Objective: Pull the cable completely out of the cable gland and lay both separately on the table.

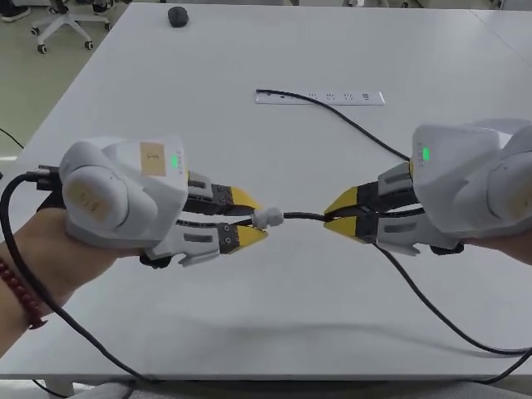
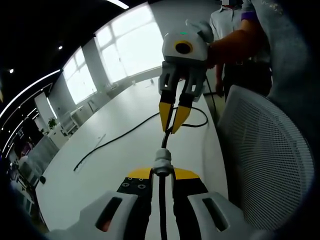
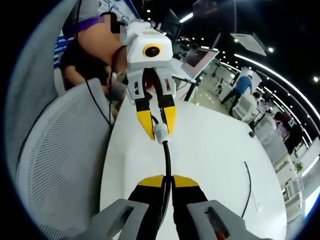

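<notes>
The white counter (image 1: 166,75) bears a power strip (image 1: 320,98) beyond the right hand-held gripper (image 1: 330,216), a dark object (image 1: 178,16) farther.

Above the tabletop (image 1: 249,316), the cable gland (image 1: 268,219) sits at the left gripper (image 1: 260,219). The cable (image 1: 303,217) runs right into the right gripper (image 1: 330,215). A power strip (image 1: 320,97) lies behind them.
</notes>
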`<state>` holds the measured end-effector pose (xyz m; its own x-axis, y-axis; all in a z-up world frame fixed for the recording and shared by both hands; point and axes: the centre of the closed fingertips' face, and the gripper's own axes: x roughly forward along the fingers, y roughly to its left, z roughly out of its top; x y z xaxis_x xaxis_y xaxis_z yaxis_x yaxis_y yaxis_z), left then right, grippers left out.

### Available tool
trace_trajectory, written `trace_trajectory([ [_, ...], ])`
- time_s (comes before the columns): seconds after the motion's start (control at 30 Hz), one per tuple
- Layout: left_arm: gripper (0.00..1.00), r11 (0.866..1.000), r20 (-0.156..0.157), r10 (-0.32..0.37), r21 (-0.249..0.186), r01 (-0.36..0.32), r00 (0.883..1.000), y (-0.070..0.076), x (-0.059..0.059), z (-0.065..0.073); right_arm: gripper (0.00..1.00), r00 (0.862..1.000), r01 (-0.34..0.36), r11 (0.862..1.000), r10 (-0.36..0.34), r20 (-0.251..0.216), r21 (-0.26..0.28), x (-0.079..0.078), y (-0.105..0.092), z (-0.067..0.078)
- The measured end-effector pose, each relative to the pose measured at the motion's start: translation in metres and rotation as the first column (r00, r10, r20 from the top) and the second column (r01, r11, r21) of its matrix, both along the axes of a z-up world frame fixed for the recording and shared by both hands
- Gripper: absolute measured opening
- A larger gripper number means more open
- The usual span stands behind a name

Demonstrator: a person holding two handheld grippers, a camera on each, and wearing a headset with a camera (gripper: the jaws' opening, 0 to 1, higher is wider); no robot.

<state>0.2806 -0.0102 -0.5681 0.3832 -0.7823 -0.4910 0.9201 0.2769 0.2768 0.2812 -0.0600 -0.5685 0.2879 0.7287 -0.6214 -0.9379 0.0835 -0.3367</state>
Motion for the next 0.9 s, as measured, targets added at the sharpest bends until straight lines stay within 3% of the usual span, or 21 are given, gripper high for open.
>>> trace_trajectory([
  [0.9,0.15,1.000,-0.004,0.002,0.003,-0.002,1.000,0.004,-0.001,-0.002,0.00,0.999,0.034,0.999,-0.034,-0.010,-0.018,0.003,-0.020,-0.008],
])
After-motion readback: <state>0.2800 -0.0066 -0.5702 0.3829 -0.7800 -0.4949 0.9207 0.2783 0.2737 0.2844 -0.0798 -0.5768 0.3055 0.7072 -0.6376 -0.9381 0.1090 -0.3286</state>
